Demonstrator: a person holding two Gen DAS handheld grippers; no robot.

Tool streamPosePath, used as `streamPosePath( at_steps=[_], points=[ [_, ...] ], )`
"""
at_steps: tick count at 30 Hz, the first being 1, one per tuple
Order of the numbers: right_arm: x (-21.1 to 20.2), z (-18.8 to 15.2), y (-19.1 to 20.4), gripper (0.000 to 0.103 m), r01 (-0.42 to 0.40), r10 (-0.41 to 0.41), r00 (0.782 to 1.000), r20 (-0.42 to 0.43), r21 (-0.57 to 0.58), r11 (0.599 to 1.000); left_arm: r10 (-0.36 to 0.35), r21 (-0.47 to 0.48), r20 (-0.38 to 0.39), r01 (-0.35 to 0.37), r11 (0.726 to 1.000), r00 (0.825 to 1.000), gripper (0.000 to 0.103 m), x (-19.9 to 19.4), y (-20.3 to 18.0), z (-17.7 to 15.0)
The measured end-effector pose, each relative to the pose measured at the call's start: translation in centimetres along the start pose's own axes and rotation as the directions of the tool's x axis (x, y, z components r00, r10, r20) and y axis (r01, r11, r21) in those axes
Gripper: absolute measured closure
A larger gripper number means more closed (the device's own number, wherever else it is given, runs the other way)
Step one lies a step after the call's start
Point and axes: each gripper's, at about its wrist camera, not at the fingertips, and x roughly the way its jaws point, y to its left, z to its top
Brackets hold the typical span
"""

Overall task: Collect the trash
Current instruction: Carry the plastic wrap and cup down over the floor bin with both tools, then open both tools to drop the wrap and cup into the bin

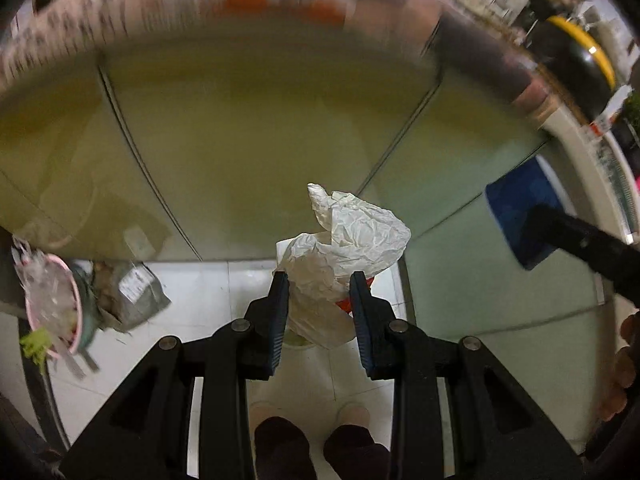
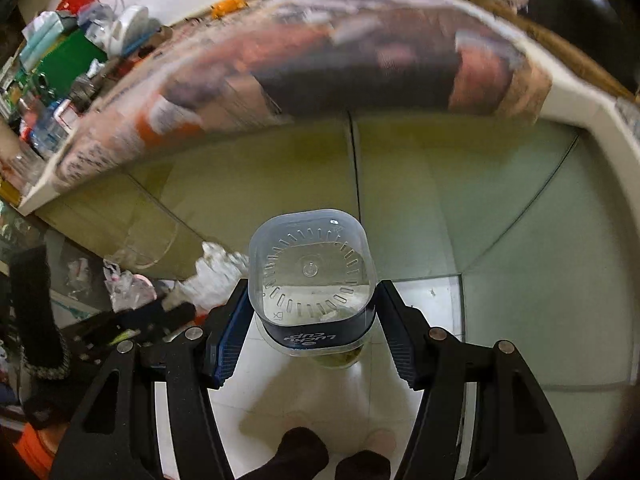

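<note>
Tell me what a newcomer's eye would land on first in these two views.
First, the crumpled white paper, pinched in the left claw at the centre of the left view. Next, the clear plastic cup with its dark blue label, clamped in the right claw mid-frame in the right view. Off to the left, a pink bin brims with rubbish.

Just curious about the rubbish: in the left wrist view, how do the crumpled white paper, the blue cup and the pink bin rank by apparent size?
1. crumpled white paper, though it is nearest the camera.
2-3. blue cup and pink bin: too alike to rank, both partly hidden.
</note>
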Motion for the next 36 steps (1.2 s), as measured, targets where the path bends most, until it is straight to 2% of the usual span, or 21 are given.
streamPosePath(
  at_steps=[7,13,18,23,28,30,31,36],
  points=[
    [10.8,-5.4,-4.3,0.044,-0.004,0.005,0.998,-0.062,0.014,1.000,0.001,-0.072,-0.060,-0.006,0.997,0.998,0.073,12.1,2.4,-5.0],
    [19.2,-9.1,-5.9,0.044,-0.002,0.000,0.997,-0.083,-0.026,1.000,0.039,-0.126,-0.142,-0.057,0.990,0.989,0.073,23.3,5.4,-9.1],
    [25.2,-11.6,-6.7,0.044,-0.041,0.037,0.993,-0.116,-0.039,0.998,0.027,-0.162,-0.181,-0.056,0.985,0.983,0.072,31.0,6.9,-11.4],
    [27.7,-12.4,-7.1,0.044,-0.066,0.060,0.990,-0.130,-0.049,0.997,-0.009,-0.183,-0.217,-0.032,0.983,0.976,0.071,34.9,7.6,-12.5],
    [29.4,-12.8,-6.9,0.044,-0.074,0.063,0.988,-0.141,-0.070,0.995,-0.040,-0.177,-0.251,-0.005,0.984,0.967,0.068,36.7,7.7,-12.9],
    [29.8,-12.9,-6.8,0.044,-0.072,0.060,0.988,-0.143,-0.080,0.994,-0.056,-0.162,-0.250,0.016,0.987,0.967,0.057,36.7,7.8,-13.1],
    [30.2,-13.0,-6.7,0.044,-0.073,0.061,0.988,-0.143,-0.083,0.994,-0.058,-0.143,-0.247,0.023,0.989,0.967,0.055,36.6,7.7,-13.3],
    [31.6,-13.2,-6.2,0.044,-0.099,0.084,0.984,-0.159,-0.091,0.991,0.025,-0.092,-0.211,-0.045,0.995,0.977,0.053,34.8,8.4,-13.5]
  ],
)
